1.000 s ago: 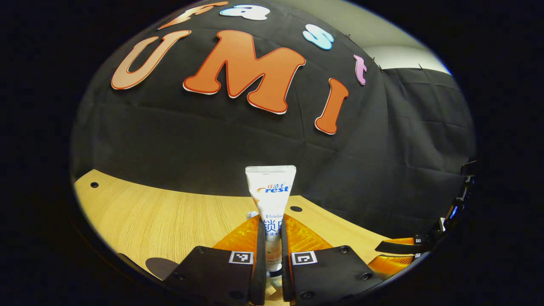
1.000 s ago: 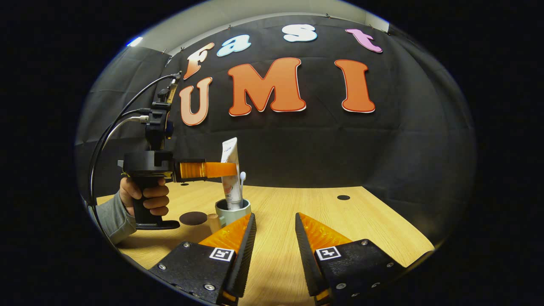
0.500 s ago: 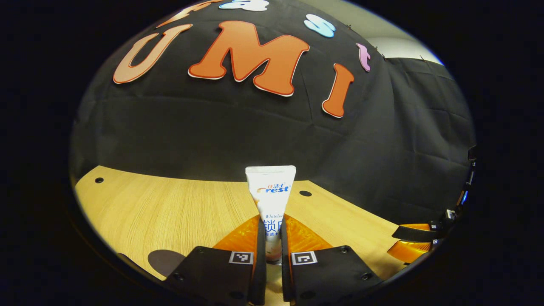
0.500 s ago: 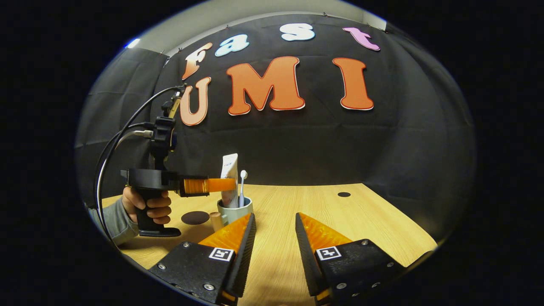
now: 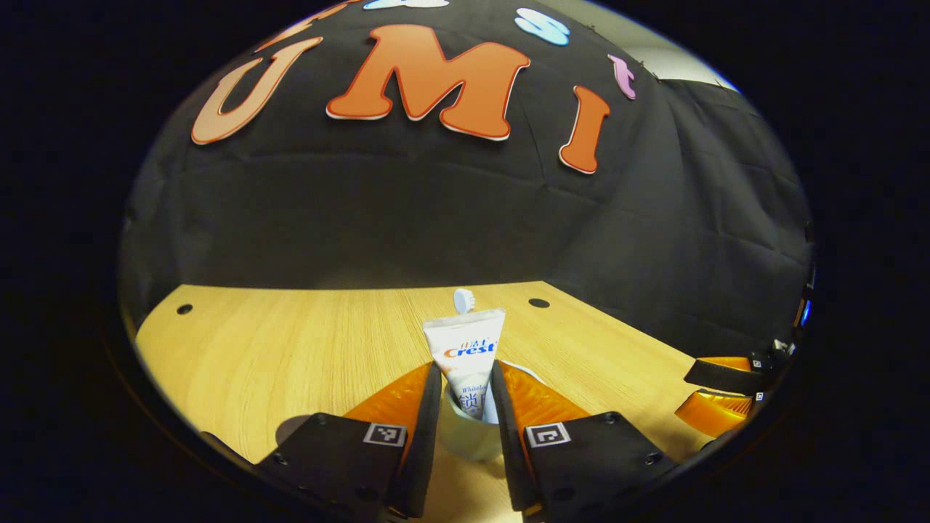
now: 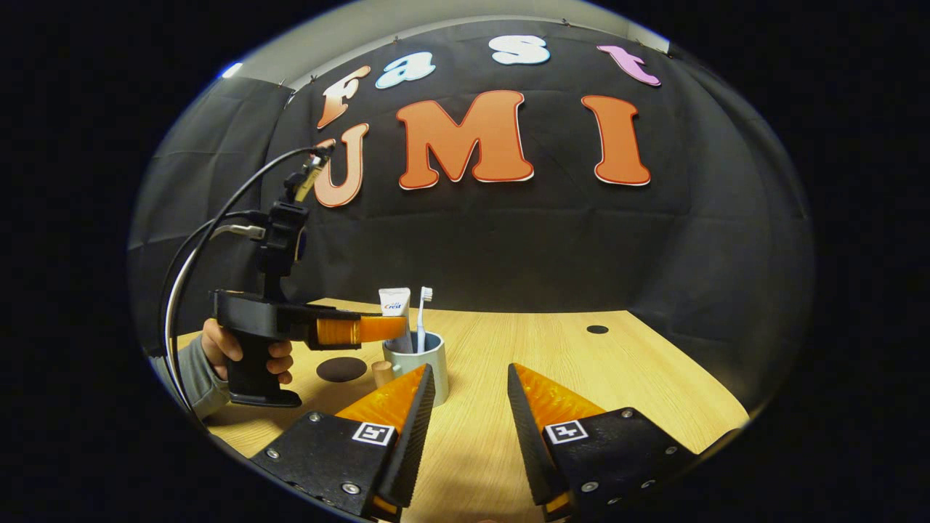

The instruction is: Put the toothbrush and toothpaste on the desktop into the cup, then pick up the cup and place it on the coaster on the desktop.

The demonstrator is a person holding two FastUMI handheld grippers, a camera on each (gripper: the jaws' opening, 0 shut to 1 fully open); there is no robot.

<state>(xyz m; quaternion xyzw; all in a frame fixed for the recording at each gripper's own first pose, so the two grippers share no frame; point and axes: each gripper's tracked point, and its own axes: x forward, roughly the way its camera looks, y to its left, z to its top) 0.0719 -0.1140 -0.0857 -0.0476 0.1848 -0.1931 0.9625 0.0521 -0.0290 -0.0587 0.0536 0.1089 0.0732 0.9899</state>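
Desktop point(image 6: 552, 349) is carrying the cup point(image 6: 418, 363), with toothpaste point(image 5: 465, 356) and toothbrush point(image 6: 423, 319) standing inside. Beside it, the coaster point(image 6: 341, 369) is lying bare. Left gripper point(image 5: 465, 392) is straddling the tube, fingers parted; right gripper point(image 6: 468, 392) is hovering with fingers apart.

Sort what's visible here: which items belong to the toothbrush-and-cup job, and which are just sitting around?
Part of the job:
- toothpaste, standing in the cup
- toothbrush, also in the cup
- cup
- dark round coaster, bare, beside the cup
- left claw, fingers apart around the toothpaste
- right claw, open

Just lying about:
- small wooden cylinder next to the cup
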